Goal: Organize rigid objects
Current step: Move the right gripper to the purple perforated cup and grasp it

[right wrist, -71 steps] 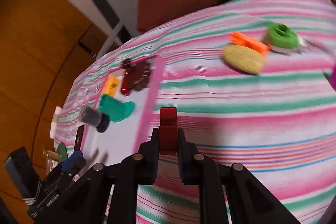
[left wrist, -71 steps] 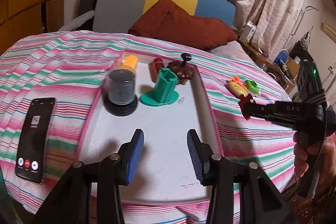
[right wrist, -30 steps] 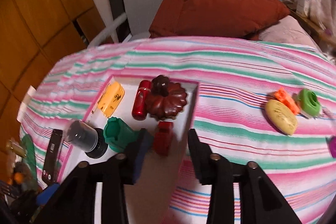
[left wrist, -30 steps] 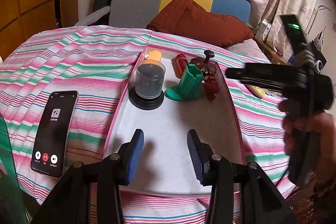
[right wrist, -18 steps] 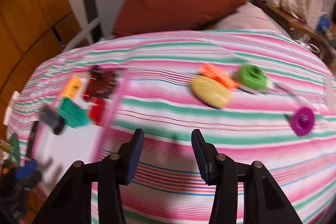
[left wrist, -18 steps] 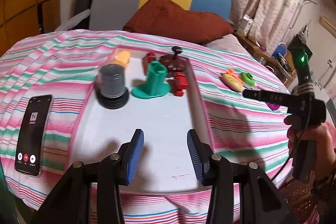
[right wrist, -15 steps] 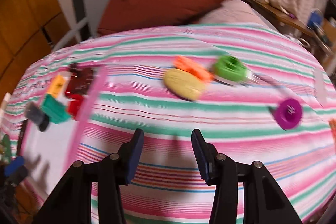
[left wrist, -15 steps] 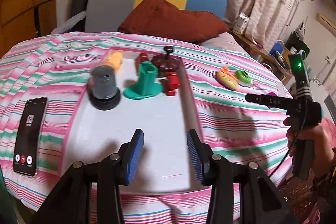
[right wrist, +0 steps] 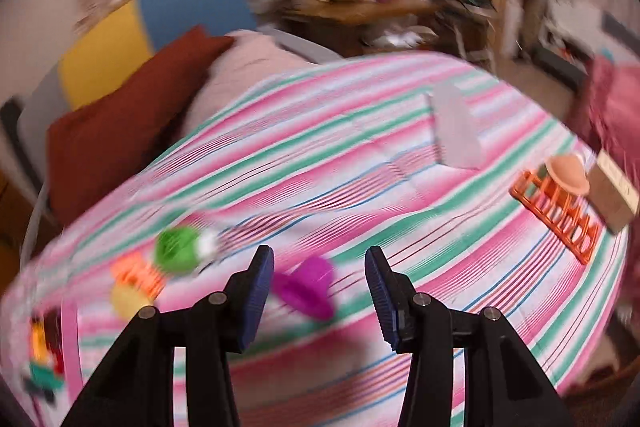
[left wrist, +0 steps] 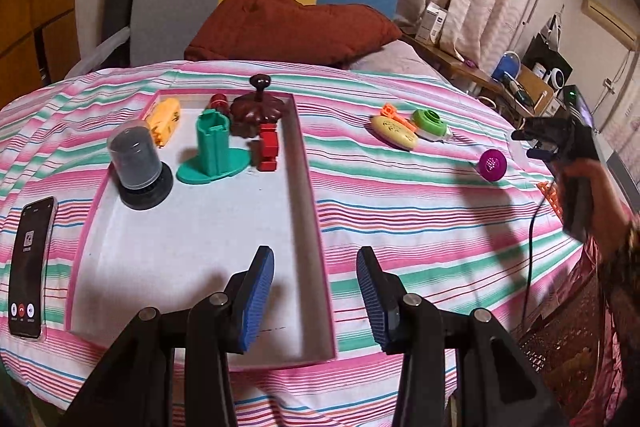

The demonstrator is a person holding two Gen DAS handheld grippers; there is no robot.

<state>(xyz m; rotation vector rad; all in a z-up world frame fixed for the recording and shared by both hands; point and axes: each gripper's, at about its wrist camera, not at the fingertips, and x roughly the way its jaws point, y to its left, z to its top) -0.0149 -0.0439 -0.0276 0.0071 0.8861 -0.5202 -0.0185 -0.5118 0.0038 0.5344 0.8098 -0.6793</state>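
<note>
While six small objects already stand in the shallow pink-rimmed white tray (left wrist: 310,187), the round purple plastic disc (right wrist: 306,291), the green ring (left wrist: 429,120), the yellow oval (left wrist: 394,132) and the orange clip (left wrist: 394,113) wait on the cloth; the right gripper (right wrist: 320,277) and the left gripper (left wrist: 316,291) both stand open and empty.

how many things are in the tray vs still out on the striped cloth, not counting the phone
In the tray: 6 (yellow piece, dark capped cylinder, green stand, red cylinder, brown pumpkin-shaped piece, red block)
On the cloth: 5 (yellow oval, orange clip, green ring, purple disc, orange rack)
Total: 11
</note>
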